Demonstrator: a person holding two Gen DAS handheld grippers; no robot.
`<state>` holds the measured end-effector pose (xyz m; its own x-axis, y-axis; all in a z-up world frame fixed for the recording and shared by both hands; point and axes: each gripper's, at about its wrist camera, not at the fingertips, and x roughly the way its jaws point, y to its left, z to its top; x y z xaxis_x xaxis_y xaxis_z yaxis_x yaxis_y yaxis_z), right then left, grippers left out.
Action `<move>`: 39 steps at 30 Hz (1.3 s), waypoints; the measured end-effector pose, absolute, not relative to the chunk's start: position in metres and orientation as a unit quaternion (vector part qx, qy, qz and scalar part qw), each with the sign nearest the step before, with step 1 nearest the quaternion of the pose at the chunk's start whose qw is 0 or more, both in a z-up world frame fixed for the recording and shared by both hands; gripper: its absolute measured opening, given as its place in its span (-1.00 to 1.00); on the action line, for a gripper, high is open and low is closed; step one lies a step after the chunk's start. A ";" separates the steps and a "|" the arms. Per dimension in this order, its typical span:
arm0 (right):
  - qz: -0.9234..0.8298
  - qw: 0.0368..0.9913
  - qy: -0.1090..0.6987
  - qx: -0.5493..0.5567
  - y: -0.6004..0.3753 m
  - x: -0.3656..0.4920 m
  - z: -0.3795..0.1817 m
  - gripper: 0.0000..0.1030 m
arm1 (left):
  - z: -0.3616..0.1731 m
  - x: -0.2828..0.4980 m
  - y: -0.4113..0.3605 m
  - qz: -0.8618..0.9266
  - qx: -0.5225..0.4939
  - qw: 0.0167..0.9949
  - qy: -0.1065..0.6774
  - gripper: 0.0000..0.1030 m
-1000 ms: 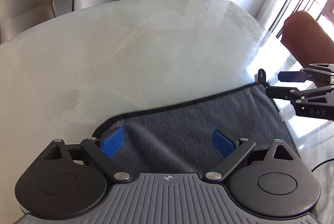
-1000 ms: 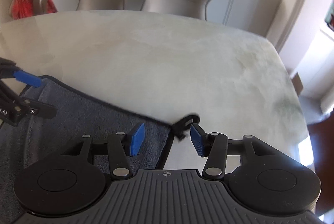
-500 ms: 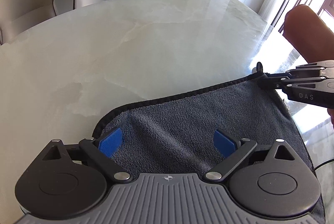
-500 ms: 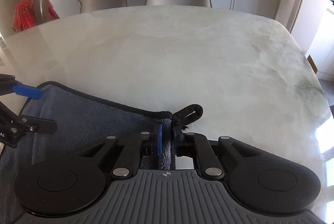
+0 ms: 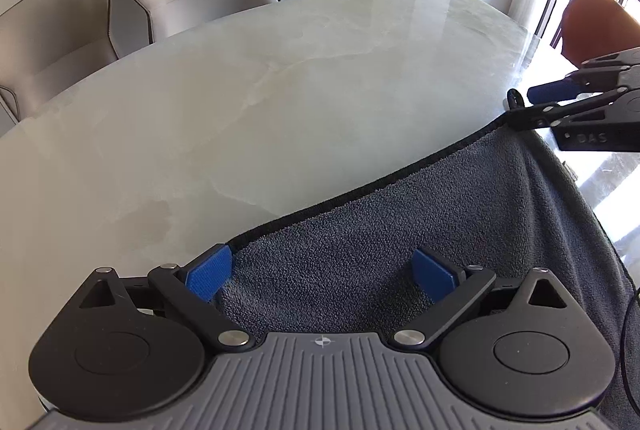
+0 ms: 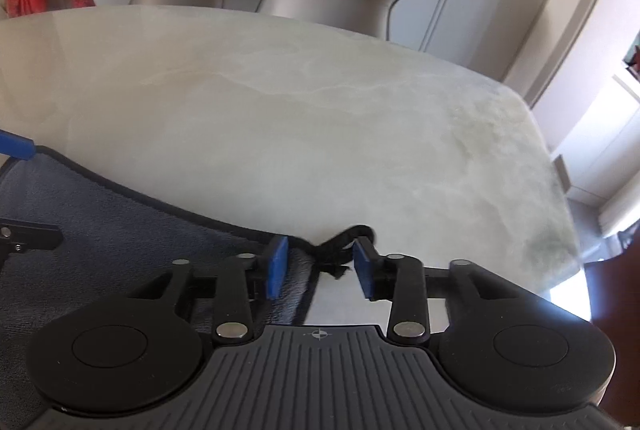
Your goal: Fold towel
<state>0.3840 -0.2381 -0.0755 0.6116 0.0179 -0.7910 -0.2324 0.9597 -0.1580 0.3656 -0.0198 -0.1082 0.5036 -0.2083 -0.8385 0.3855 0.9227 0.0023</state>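
Towel (image 5: 420,230), dark grey with black trim, lies on my pale marble counter (image 5: 280,89), its near part dropping over the edge. My left claw (image 5: 320,274) hangs wide apart over its left corner, gripping nothing. My right claw (image 6: 318,266) is opening, the right corner and its black loop (image 6: 352,236) between the pads, probably loose; motion blur leaves me unsure.

We see each hand-held gripper, left (image 5: 322,272) and right (image 6: 318,266), with a ribbed grey body bearing a small crosshair mark, two black round housings, black linkage arms with silver screws, and blue fingertip pads (image 5: 210,272). The right one's side reads "DAS".
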 end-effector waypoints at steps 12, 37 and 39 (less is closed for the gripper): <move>0.260 0.810 0.525 -0.034 -0.223 0.180 -0.065 -0.21 | -0.090 0.226 0.005 -0.209 -0.006 0.858 0.470 0.88; 0.148 0.820 0.551 -0.044 -0.235 0.076 -0.068 0.05 | -0.098 0.103 0.009 -0.167 -0.019 0.848 0.503 0.89; 0.131 0.824 0.551 -0.013 -0.241 0.076 -0.066 0.05 | -0.096 0.098 0.013 -0.160 -0.029 0.848 0.505 0.89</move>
